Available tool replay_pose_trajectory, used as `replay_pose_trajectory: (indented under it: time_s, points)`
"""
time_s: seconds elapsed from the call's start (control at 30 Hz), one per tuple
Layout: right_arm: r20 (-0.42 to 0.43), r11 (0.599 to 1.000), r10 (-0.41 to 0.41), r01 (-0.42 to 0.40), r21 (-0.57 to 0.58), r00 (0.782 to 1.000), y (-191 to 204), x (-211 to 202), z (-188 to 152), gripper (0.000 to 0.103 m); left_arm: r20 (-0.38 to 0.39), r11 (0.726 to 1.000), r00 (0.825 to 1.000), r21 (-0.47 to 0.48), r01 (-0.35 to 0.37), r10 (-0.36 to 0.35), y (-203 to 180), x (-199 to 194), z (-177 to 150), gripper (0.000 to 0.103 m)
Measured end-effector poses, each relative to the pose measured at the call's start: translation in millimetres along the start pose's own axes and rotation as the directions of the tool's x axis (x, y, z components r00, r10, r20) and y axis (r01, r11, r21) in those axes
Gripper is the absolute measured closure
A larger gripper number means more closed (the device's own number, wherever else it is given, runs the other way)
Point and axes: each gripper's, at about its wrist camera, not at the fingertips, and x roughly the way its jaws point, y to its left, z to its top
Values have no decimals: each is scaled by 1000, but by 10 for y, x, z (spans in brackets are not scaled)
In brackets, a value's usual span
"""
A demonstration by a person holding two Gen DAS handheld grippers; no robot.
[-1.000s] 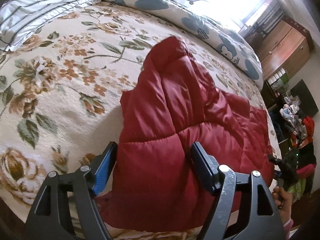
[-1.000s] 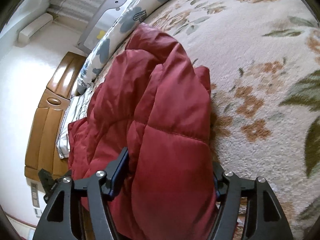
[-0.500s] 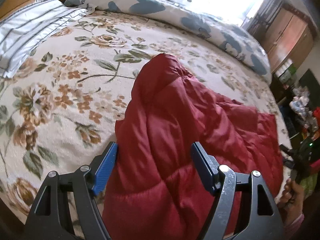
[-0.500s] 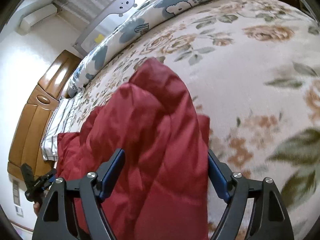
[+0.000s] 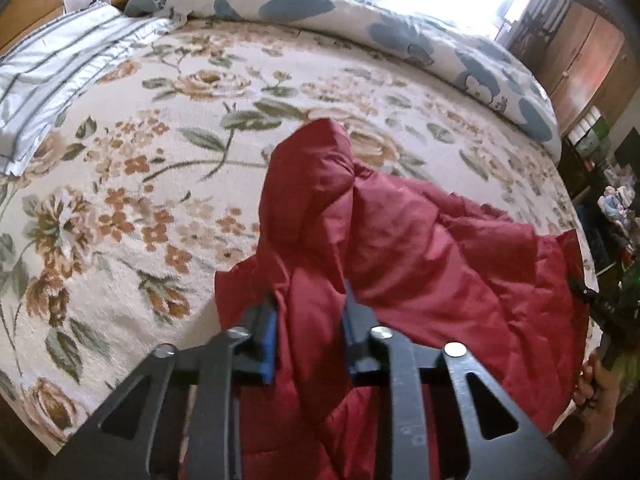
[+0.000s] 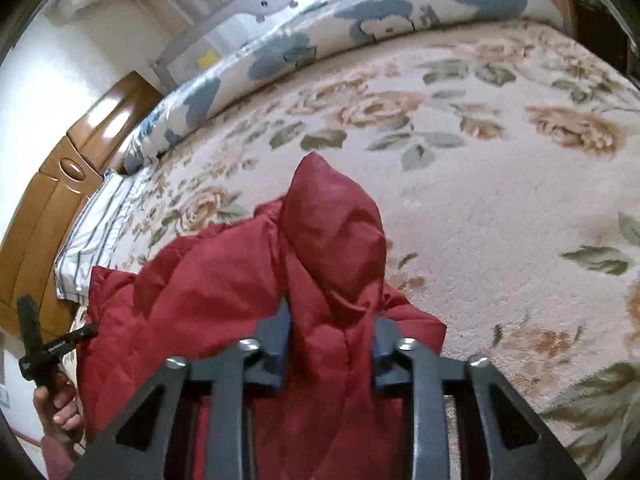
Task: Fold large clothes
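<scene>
Through my left wrist view, my left gripper (image 5: 308,332) clamps a near fold of the puffy red quilted jacket (image 5: 420,248) on the floral bedspread (image 5: 160,140); through the right, my right gripper (image 6: 330,344) pinches another, and I judge the slick padding might slip free.

Open floral bedspread (image 5: 168,184) lies ahead; rolled duvet (image 5: 400,40) and striped pillow (image 5: 52,68) border it.

The left gripper (image 5: 308,332) pinches a bunched fold of the red quilted jacket (image 5: 420,248) above the floral bedspread (image 5: 160,160).
</scene>
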Motion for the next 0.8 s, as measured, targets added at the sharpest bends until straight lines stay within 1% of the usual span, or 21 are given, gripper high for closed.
replay_pose_trajectory:
  time_s: [0.07, 0.13, 0.2, 0.27, 0.37, 0.43, 0.53, 0.63, 0.8]
  points:
    - [48, 1000, -3, 3, -6, 999, 35, -107, 37, 82, 31, 1000, 999, -3, 9, -9, -26, -86, 64, 85]
    - [85, 1000, -6, 8, -17, 996, 75, -163, 103, 83, 64, 1000, 998, 0, 14, -14, -77, -148, 167, 85]
    - [110, 1000, -12, 13, -11, 994, 91, -167, 192, 83, 84, 1000, 996, 9, -3, 3, -144, -142, 260, 85]
    - [117, 1000, -25, 25, -1, 993, 81, -105, 266, 83, 95, 1000, 995, 6, -20, 19, -181, -69, 334, 85]
    - [88, 997, -67, 64, 34, 994, -20, 108, 307, 83, 64, 999, 997, -15, -41, 42, -155, 167, 381, 85]
    - [63, 995, -87, 84, 50, 994, -94, 237, 281, 83, 27, 998, 998, -31, -54, 54, -101, 359, 369, 85]
    - [37, 993, -95, 92, 68, 995, -180, 374, 218, 82, -10, 996, 997, -54, -77, 76, -3, 572, 315, 85]
    - [32, 993, -105, 103, 66, 994, -190, 424, 189, 81, -30, 993, 996, -79, -83, 81, 67, 666, 273, 85]
    - [27, 988, -144, 142, 55, 989, -170, 472, 165, 79, -26, 993, 996, -85, -84, 82, 49, 648, 277, 83]
